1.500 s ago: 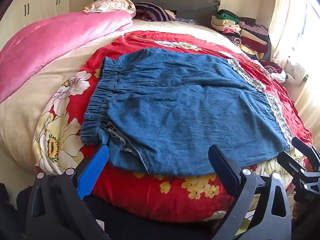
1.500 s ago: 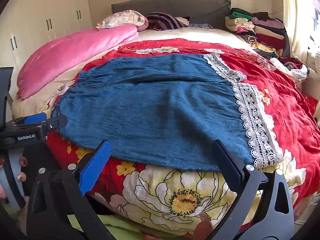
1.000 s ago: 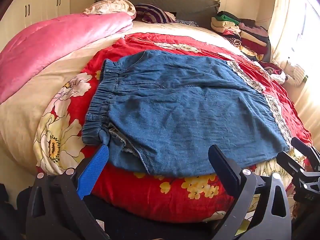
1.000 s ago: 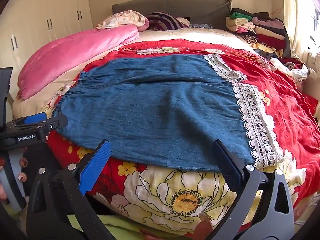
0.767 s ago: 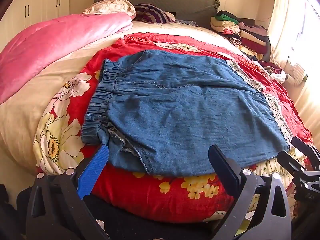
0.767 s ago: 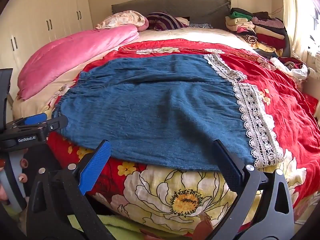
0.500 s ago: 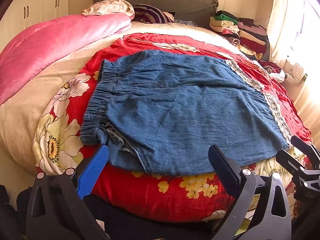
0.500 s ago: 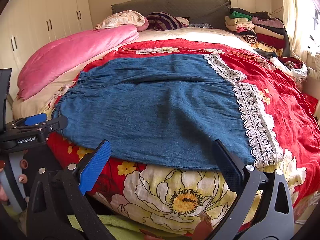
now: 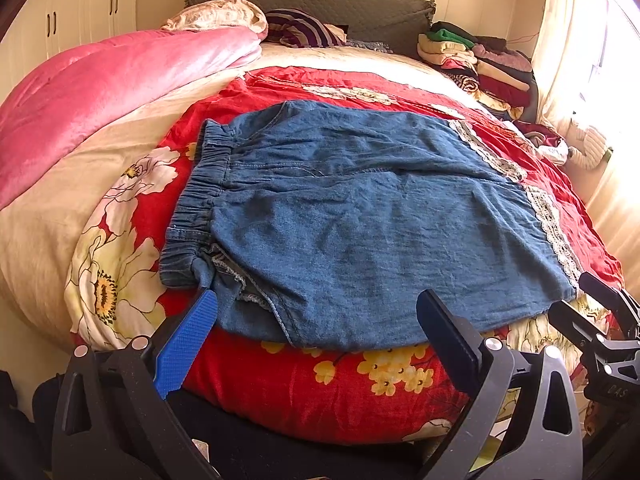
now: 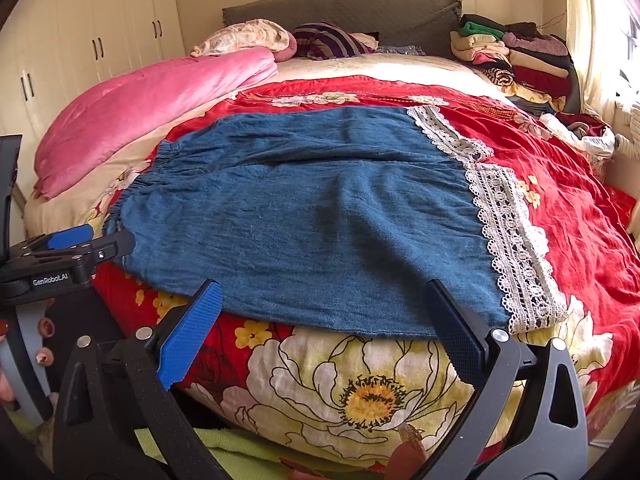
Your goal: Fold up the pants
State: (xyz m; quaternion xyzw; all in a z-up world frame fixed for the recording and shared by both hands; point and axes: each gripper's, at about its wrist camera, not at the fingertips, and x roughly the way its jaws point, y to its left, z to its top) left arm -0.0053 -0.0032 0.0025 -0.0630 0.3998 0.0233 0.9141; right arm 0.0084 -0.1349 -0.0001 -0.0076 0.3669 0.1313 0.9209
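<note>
Blue denim pants (image 9: pixel 360 216) (image 10: pixel 320 216) lie spread flat on a red floral bedspread (image 9: pixel 320 392) (image 10: pixel 560 184), elastic waistband to the left, white lace hems (image 10: pixel 512 236) to the right. My left gripper (image 9: pixel 316 332) hovers open just off the near edge of the pants, close to the waistband corner, holding nothing. Farther right along the near edge, my right gripper (image 10: pixel 324 320) is open too, with nothing between its fingers. Each gripper shows at the side of the other's view.
A pink quilt (image 9: pixel 100 92) (image 10: pixel 140 108) lies along the left of the bed. Pillows (image 9: pixel 224 16) rest against a grey headboard (image 10: pixel 344 8). Stacked folded clothes (image 9: pixel 476 60) (image 10: pixel 520 60) sit at the back right by a bright curtain. White wardrobes (image 10: pixel 92 36) stand at the left.
Both views shift only slightly. The pants lie as before and both grippers stay open.
</note>
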